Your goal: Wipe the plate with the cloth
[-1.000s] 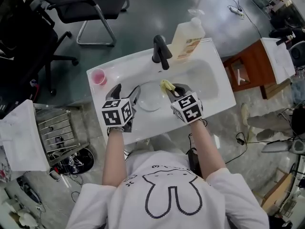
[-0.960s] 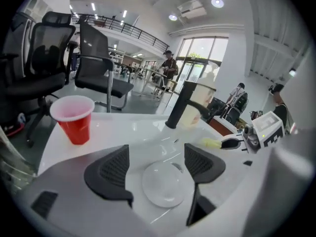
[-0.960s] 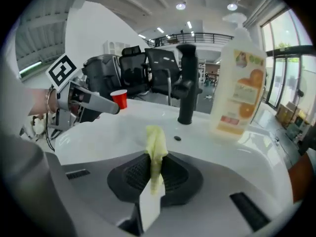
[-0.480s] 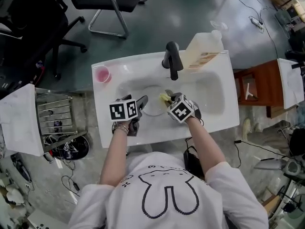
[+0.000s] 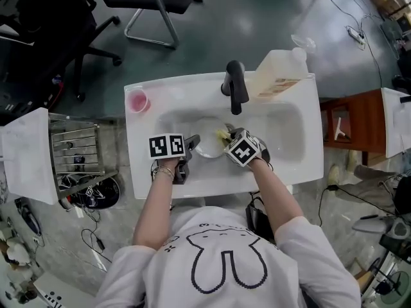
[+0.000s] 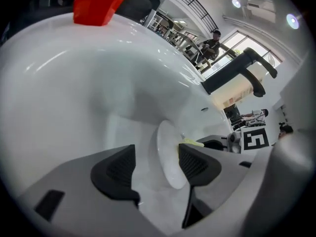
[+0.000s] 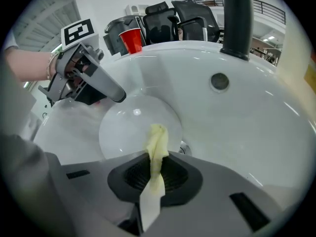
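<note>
A clear glass plate (image 5: 207, 145) lies in the bottom of the white sink (image 5: 302, 165). My left gripper (image 5: 190, 144) reaches down at the plate's left rim. Its jaws have just been closing and still stand apart. The plate's rim (image 6: 170, 157) lies between them, next to the right pad (image 6: 197, 164) and clear of the left one. My right gripper (image 5: 228, 137) is shut on a yellow cloth (image 7: 157, 152), which hangs just over the plate's (image 7: 131, 127) near edge. The left gripper (image 7: 89, 80) shows across the plate.
A black tap (image 5: 235, 85) stands over the basin, with the drain (image 7: 219, 81) below it. A pink cup (image 5: 137, 100) sits on the sink's back left corner and a large soap jug (image 5: 279, 74) on the back right. A wire rack (image 5: 77, 156) stands left of the sink.
Both grippers have sunk into the basin and closed in on the plate. The left jaws stand narrower than before. The cloth stays in the right gripper.
</note>
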### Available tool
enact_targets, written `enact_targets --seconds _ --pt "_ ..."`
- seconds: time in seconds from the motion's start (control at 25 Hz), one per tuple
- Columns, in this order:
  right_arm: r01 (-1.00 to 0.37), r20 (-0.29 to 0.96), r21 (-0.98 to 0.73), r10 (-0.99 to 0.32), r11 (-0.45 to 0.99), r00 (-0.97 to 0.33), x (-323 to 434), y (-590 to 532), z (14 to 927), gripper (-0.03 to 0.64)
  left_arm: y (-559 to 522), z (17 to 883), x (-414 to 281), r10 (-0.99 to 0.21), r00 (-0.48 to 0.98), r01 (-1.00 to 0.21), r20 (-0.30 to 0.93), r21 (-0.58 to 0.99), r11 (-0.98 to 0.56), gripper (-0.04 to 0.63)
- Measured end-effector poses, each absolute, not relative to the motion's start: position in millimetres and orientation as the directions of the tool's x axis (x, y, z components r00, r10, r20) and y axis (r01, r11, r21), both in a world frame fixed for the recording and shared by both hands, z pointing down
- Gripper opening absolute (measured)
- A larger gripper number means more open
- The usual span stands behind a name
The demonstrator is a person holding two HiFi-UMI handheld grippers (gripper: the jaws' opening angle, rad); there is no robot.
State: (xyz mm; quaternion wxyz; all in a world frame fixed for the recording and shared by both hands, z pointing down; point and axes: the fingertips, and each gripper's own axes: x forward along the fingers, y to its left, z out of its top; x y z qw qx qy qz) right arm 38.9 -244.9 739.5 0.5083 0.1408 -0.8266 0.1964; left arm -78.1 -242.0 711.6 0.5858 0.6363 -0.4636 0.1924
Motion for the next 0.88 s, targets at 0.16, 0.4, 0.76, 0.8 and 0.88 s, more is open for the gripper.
enact_targets --seconds 0.16,0.4,0.76,0.8,0.88 --pt "-0.429 0.888 -0.201 -0.022 0.881 -0.460 41.0 -245.7 741.5 0.048 -240.0 719.6 -70.8 -0.347 0.525 -0.792 0.777 0.596 0.135 0.232" --pt "-0.441 0.870 -0.232 -0.017 0.867 -0.493 40.6 -248.9 744.0 0.048 -238.3 728.9 -61.1 -0.329 0.564 -0.757 0.758 0.633 0.161 0.118" --pt "-0.421 0.881 -0.203 -0.022 0.884 -0.472 41.6 -246.2 740.8 0.048 -242.0 720.4 -54.0 -0.373 0.627 -0.669 0.684 0.718 0.191 0.020" --pt "-0.424 0.884 -0.198 -0.026 0.884 -0.467 41.2 -245.8 738.9 0.048 -242.6 717.7 -54.8 -0.378 0.629 -0.668 0.679 0.721 0.184 0.018" --pt "-0.430 0.890 -0.176 -0.044 0.886 -0.454 41.1 -244.4 733.9 0.048 -241.9 712.3 -57.0 -0.377 0.626 -0.688 0.682 0.711 0.145 0.018"
